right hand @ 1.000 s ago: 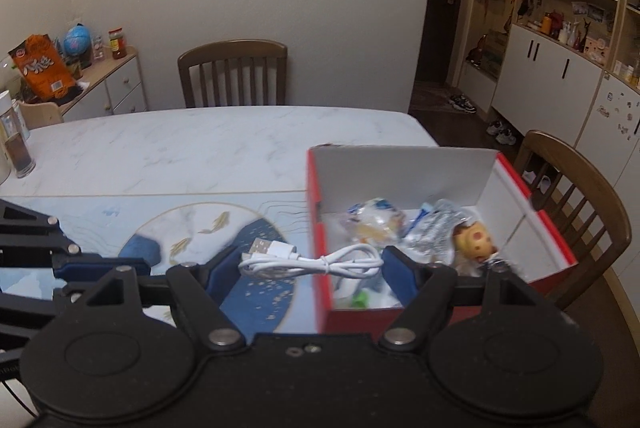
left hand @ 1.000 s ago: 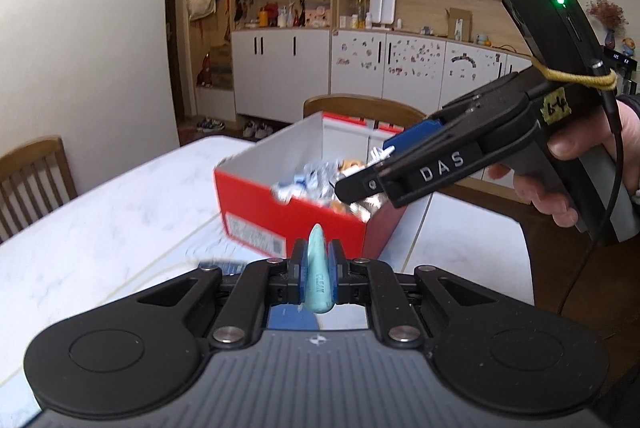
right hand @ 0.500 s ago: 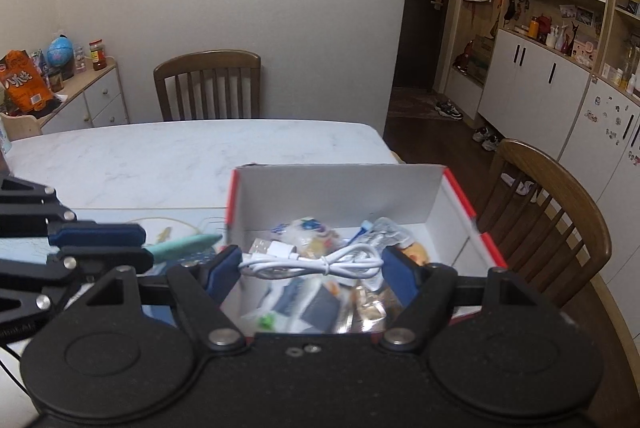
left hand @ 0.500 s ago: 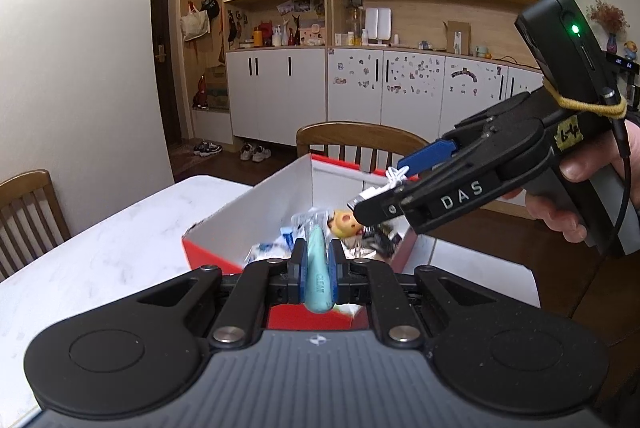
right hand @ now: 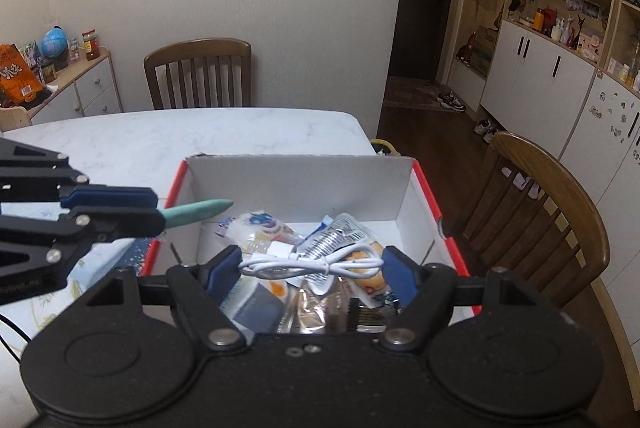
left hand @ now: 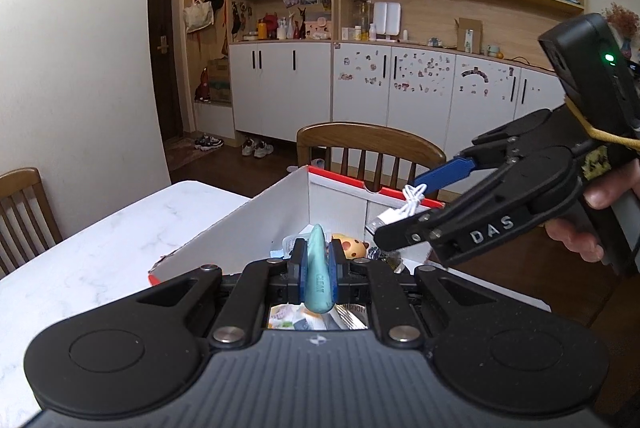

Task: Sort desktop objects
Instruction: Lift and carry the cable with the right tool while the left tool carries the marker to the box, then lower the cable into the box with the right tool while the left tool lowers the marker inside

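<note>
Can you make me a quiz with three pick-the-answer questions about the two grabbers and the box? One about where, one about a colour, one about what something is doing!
1. Where is the white cable?
A. on the floor
B. held between the right gripper's fingers, above the box
C. on a chair

2. What colour is the pointed thing in the left gripper?
A. teal
B. yellow
C. pink

3. What is the left gripper doing?
A. hanging open
B. lying on the table
C. clamping the pointed thing

Answers: 1 B, the cable spans the blue pads over the box's contents. 2 A, it looks blue-green in both views. 3 C, the pads press both its sides.
</note>
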Available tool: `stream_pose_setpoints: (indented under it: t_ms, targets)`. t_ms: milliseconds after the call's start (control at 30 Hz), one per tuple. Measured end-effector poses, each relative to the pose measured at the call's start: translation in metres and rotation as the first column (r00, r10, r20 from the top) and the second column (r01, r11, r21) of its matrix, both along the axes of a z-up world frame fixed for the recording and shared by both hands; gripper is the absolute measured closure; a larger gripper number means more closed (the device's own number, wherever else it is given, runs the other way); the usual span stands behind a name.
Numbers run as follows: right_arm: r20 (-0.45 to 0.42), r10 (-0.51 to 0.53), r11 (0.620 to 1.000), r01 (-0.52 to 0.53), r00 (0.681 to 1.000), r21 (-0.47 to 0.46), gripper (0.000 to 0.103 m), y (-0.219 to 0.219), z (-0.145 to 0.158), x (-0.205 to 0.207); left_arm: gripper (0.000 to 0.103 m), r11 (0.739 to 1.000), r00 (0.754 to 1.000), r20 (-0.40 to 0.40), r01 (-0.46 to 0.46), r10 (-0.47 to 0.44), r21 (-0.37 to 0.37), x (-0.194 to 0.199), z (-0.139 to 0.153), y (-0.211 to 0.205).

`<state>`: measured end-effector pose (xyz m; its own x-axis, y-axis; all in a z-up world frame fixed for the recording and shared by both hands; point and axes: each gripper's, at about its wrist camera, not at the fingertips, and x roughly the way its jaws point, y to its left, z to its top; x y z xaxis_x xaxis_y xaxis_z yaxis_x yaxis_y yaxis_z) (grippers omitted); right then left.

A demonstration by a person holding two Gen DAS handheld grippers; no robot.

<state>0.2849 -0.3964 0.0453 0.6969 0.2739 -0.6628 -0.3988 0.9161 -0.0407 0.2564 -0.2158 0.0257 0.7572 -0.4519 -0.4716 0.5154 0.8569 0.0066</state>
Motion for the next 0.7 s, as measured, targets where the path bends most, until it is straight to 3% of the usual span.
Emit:
stream_pose_setpoints:
  t_ms: [367, 700]
  targets:
    - [-0.053, 0.04, 0.999, -0.041, 0.998, -0.017, 0.027, -0.008, -0.022, 0.024, 0.093, 1.0, 0.998, -0.054, -0.02, 0.02, 0.004, 0.048, -0.012, -0.02]
    - [-0.119, 0.067, 0.997, -0.072, 0.991, -0.033, 0.027, -0.003, -0.046, 0.049, 0.093, 0.998, 0.982, -0.184, -0.05, 0.044, -0.029, 0.093, -0.034, -0.025]
